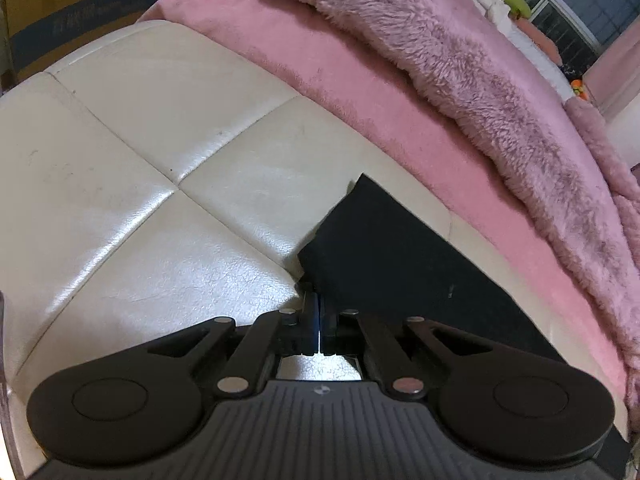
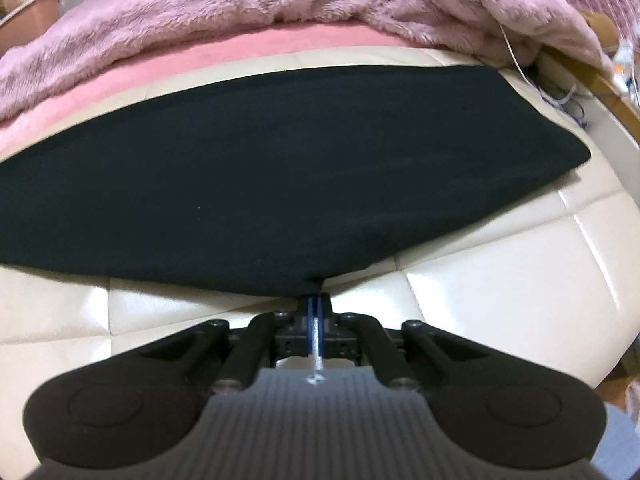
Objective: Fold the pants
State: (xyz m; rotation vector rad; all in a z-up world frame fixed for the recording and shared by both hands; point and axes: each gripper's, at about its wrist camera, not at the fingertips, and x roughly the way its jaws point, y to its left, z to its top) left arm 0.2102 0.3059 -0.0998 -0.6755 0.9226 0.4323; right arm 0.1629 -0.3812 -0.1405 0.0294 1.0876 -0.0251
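Left gripper (image 1: pixel 319 304) sits low over the cream cushion (image 1: pixel 132 168), its fingers pressed together on a corner of the black pants (image 1: pixel 384 248). Right gripper (image 2: pixel 315 300) likewise pinches the near hem of the pants (image 2: pixel 280 176). Pants lie flat on the cushion (image 2: pixel 500 292), long axis running left to right across the right view. Behind them, pink sheet (image 2: pixel 248 54), then a fluffy mauve blanket (image 2: pixel 240 0) heaped along the far edge. Cardboard box (image 1: pixel 72 4) at far left.
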